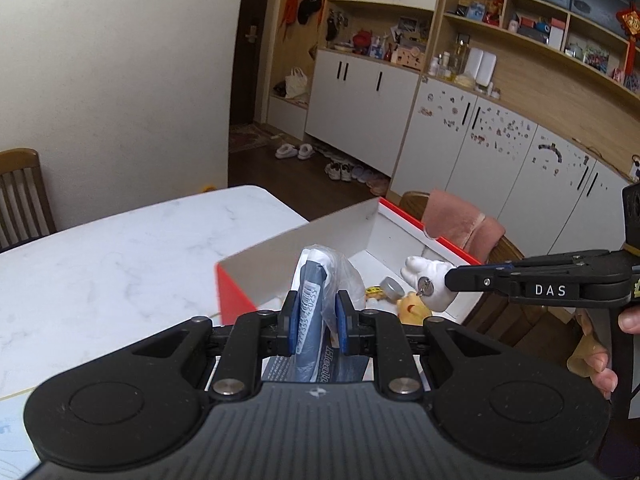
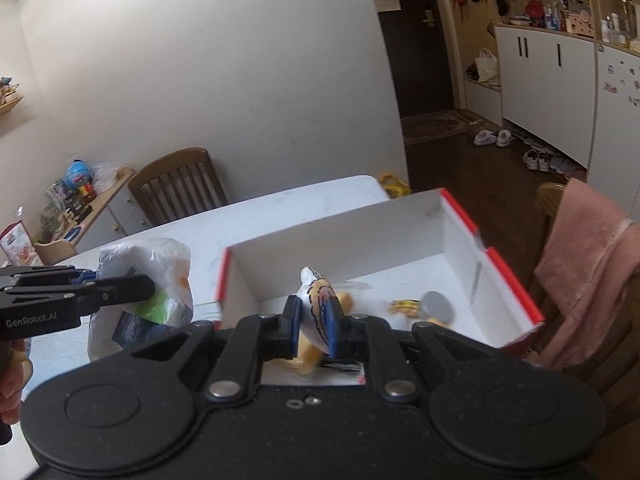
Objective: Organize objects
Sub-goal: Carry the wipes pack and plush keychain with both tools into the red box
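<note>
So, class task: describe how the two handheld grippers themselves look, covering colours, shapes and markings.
Both are matte black with blue pads. The left gripper reads GenRobot.AI in the right wrist view; the right gripper reads DAS in the left wrist view. Each has two round discs and silver pivot bolts.

An open box (image 2: pixel 460 240) sits on the table (image 1: pixel 120 264), holding a round tin (image 2: pixel 439 306). A towel (image 2: pixel 592 264) drapes over a chair right of it; another chair (image 2: pixel 178 184) stands behind the table.
</note>
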Available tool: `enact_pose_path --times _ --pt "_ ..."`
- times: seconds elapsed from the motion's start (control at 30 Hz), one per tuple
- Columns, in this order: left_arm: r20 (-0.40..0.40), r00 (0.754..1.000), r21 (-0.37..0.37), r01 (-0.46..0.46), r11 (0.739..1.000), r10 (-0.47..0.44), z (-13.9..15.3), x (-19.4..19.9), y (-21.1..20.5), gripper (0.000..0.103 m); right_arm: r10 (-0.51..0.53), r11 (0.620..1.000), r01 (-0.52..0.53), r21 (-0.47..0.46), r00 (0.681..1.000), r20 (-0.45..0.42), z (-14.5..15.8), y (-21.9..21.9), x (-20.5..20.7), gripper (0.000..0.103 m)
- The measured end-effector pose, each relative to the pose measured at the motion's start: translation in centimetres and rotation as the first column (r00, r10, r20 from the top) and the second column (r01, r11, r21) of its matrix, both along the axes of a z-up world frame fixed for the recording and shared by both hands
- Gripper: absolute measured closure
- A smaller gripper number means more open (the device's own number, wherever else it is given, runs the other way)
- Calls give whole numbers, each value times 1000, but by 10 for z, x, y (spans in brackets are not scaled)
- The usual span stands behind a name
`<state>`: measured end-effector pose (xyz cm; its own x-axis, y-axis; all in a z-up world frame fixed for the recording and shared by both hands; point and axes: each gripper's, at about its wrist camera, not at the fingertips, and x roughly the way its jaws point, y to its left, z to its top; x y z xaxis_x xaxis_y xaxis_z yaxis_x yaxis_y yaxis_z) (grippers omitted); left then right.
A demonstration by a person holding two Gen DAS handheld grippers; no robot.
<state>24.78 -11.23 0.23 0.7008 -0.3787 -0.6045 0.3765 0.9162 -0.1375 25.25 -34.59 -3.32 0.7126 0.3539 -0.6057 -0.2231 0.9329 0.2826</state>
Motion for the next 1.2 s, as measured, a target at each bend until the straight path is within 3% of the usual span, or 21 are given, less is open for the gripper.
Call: enact_pose_path --times 0.53,0.9,1.2 --pt "-55 997 106 68 992 -63 -30 45 -76 86 -38 999 37 -12 997 -64 -33 -43 26 91" --pt "-124 992 44 19 999 -14 -43 87 -100 86 -13 999 7 -54 995 -101 -56 -44 50 91" --pt "-188 982 89 25 996 -8 -65 111 -125 86 31 987 -44 -155 996 -85 -61 -36 59 89"
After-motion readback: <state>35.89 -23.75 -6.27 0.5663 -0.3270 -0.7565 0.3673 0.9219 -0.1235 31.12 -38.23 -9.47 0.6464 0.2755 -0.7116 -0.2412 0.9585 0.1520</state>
